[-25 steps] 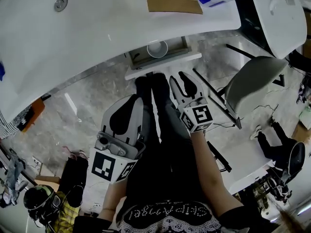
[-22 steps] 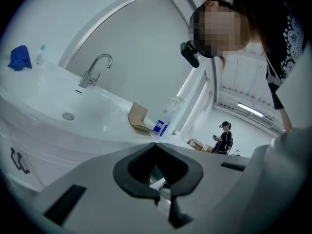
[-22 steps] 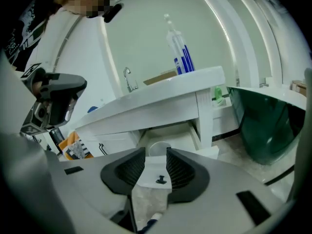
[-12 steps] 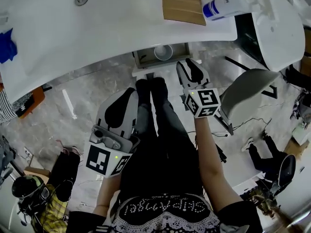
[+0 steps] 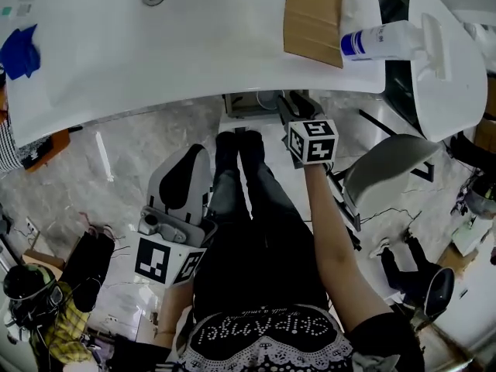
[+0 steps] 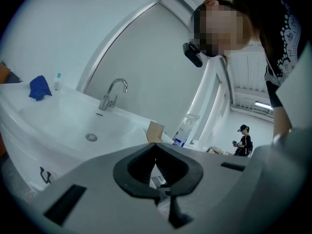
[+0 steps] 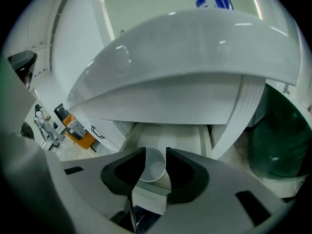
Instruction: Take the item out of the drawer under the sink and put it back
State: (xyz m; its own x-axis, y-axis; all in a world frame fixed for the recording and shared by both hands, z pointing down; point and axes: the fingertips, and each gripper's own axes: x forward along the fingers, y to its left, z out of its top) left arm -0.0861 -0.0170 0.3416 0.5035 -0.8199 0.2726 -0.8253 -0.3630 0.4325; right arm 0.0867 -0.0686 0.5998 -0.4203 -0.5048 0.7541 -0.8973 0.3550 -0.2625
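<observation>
The drawer [image 5: 246, 107] stands pulled out under the white sink counter [image 5: 194, 76]. Inside it, in the right gripper view, a white cup [image 7: 153, 165] stands upright on the drawer floor [image 7: 168, 136]. My right gripper [image 5: 298, 105] reaches down to the drawer's front, half under the counter edge. Its jaws [image 7: 156, 151] are open, and the cup shows through the gap just beyond the tips, not gripped. My left gripper [image 5: 195, 152] hangs back over the floor, left of the person's legs. Its tips [image 6: 156, 146] meet, with nothing between them.
On the counter lie a cardboard piece [image 5: 314, 18], a spray bottle [image 5: 380, 41] and a blue cloth [image 5: 19, 49]; a faucet [image 6: 113, 92] stands behind the basin. A grey chair [image 5: 384, 177] is close on the right. An orange box [image 7: 73, 128] sits left of the drawer.
The right gripper has moved forward from the person's knees to the drawer under the counter edge. The left gripper has shifted only a little. The head view has swung toward the sink.
</observation>
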